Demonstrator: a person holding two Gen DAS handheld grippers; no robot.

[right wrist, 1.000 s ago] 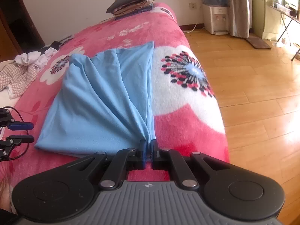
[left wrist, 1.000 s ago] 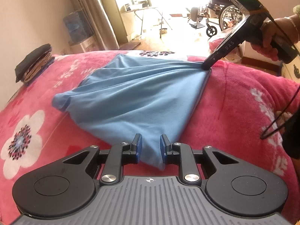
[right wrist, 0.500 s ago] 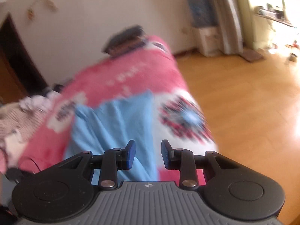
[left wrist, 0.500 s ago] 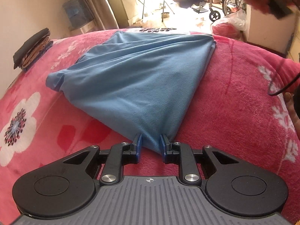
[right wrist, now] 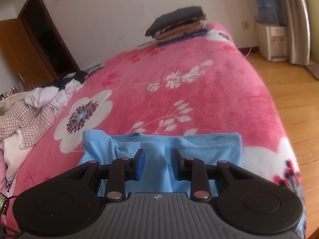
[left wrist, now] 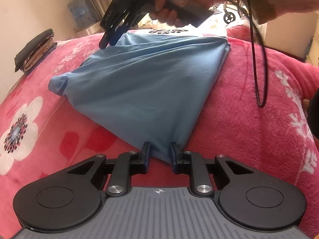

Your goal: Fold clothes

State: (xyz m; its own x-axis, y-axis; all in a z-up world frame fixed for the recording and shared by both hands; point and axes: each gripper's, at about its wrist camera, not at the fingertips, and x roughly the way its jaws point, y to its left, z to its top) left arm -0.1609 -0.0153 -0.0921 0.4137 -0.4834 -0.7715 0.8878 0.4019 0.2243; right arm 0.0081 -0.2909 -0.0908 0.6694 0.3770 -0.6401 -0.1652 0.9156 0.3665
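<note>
Left wrist view.
- Blue garment: soft, matte knit, lying on the pink floral blanket of the bed. It is gathered into a rough triangle. One point lies near, another at the far right, a bunched end at the left. Long shallow creases fan from the near point.
- Left gripper: fingers spread, the garment's near point lying in the gap between them. The cloth runs straight ahead and away from this claw.
- Right gripper: held in a hand, tips down at the garment's far left edge; from here, open or closed cannot be told. A black cable loops over the blanket's right side.
- Stack of folded clothes: dark top, tan layers, at the bed's far left corner.

Right wrist view.
- Right gripper: fingers spread, nothing between the blue pads, poised over the garment near its rumpled far edge, which runs across the claw. The right hand is the nearer to this end.
- Blanket: plush, white flower prints.
- Heap of unfolded laundry: checked and white pieces, at the bed's left edge.
- Floor: wood boards, right of the bed.
</note>
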